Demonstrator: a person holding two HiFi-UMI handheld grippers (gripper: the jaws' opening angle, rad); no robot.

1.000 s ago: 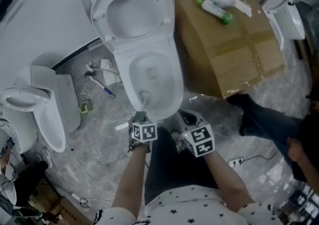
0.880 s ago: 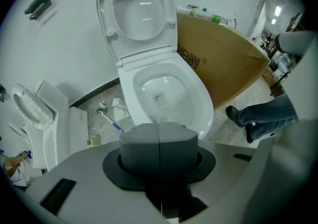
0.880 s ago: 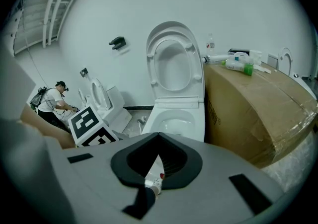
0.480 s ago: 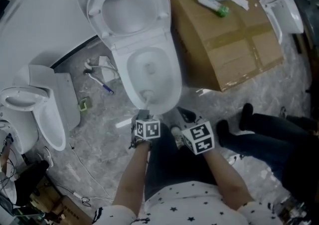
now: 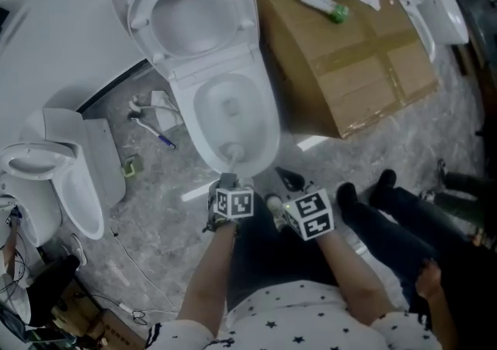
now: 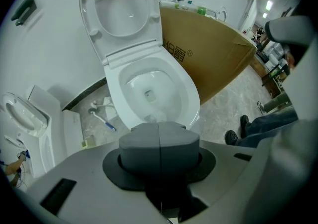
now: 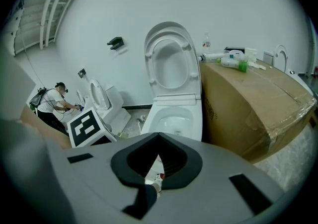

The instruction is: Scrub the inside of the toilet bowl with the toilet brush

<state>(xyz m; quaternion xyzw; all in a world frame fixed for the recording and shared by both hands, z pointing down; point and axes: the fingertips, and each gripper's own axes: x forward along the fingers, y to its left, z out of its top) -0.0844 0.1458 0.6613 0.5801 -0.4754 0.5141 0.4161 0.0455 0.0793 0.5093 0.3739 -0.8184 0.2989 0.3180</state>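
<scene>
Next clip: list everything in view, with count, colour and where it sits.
toilet: one, white, lid up, centre.
toilet brush: one, pale, head at the bowl's near end.
spare toilets: two, white, far left and upper right.
cardboard box: one, brown, right of the toilet.
tube: one, white with green cap, on the box among white items.
blue-handled tool: one, on the floor left of the toilet.
bystander's legs: one pair, dark trousers and shoes, lower right.
left gripper: grey, shut on the toilet brush, at the bowl's front rim.
right gripper: grey, open, empty, beside the left.
</scene>
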